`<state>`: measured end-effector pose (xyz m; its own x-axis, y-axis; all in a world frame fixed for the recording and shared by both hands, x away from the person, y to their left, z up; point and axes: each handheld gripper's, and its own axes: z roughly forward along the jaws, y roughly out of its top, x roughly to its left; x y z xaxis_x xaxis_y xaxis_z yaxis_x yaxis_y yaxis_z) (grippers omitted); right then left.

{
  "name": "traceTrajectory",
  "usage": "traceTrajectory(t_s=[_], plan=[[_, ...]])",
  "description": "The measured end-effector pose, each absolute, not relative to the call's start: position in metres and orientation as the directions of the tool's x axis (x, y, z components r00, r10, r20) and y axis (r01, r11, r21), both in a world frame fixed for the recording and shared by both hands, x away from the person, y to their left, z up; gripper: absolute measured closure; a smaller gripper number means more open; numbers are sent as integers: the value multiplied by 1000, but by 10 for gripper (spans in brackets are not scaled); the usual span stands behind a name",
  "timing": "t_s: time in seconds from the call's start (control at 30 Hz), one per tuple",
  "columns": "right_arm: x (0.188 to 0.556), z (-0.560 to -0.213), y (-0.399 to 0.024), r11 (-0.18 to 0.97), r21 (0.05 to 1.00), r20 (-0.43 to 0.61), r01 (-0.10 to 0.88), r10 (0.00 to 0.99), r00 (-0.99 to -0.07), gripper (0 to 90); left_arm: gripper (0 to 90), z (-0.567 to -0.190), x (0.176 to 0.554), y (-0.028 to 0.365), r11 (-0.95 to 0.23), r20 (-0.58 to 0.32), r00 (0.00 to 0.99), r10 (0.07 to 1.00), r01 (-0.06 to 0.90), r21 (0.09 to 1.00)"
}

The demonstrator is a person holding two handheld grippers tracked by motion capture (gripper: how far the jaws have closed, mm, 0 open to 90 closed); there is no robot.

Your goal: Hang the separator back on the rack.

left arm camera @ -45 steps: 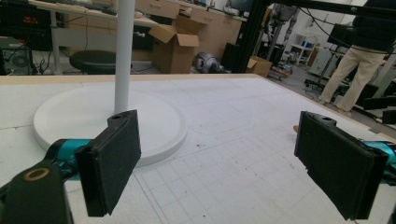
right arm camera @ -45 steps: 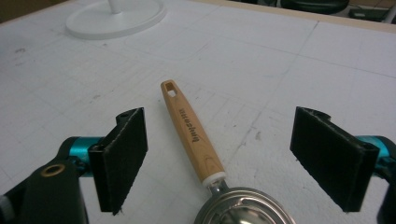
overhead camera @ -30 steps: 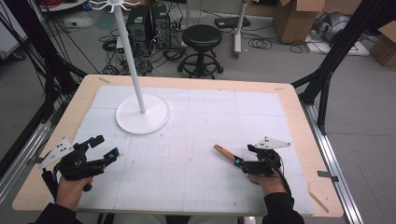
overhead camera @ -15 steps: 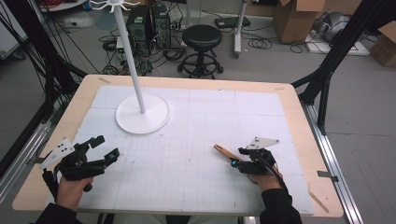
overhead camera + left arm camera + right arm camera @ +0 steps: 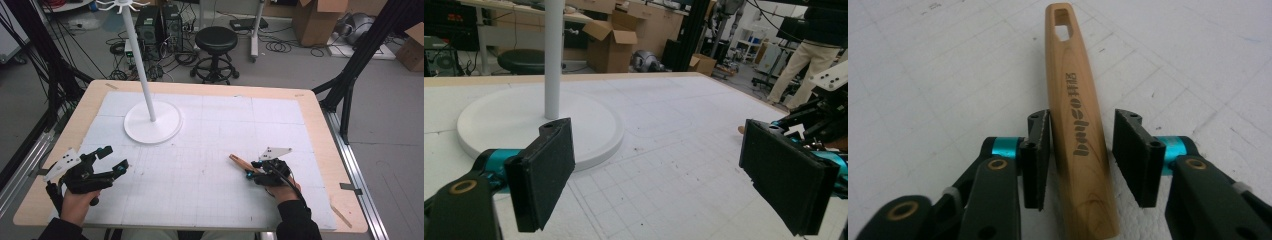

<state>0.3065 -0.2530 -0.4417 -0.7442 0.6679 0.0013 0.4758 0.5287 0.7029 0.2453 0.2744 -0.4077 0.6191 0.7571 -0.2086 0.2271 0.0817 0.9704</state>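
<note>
Since a second ago, right gripper (image 5: pixel 248 172) has edged a little toward the wooden handle (image 5: pixel 238 162) and its jaws have just been closing in around it; left gripper (image 5: pixel 114 159) has not shifted.

Right gripper view: wooden handle (image 5: pixel 1079 130) lies flat on the white gridded mat (image 5: pixel 938 75), running lengthwise between the two black jaws. Left pad touches or nearly touches its side; a clear gap remains at the right pad. Not yet pinched, jaws partly spread. Far end of the handle has a slot hole; dark lettering runs along its top face.

High view: handle sits on the right part of the mat (image 5: pixel 215 150), just ahead of the person's right hand, pointing up and left toward the table's middle.

Left gripper rests near the table's front left edge, jaws spread wide with nothing between them. Left gripper view shows the white stand (image 5: pixel 553 60), pole rising from a round base, beyond the pads. Stand (image 5: pixel 150 115) is on the left rear part of the mat, well apart from the handle.
</note>
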Motion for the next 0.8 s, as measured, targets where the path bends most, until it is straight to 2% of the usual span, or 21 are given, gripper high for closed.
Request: traceTrajectory(t_s=[0.1, 0.57, 0.8], plan=[[307, -442, -254, 527, 704, 2, 475, 668, -744, 644, 149, -408, 246, 274, 82, -209, 618, 758, 227, 970], [306, -440, -253, 507, 697, 22, 508, 693, -721, 664, 150, -408, 246, 273, 80, -209, 620, 756, 229, 970], [304, -435, -258, 461, 724, 58, 514, 701, -711, 682, 150, -408, 246, 273, 77, -206, 620, 757, 229, 970]])
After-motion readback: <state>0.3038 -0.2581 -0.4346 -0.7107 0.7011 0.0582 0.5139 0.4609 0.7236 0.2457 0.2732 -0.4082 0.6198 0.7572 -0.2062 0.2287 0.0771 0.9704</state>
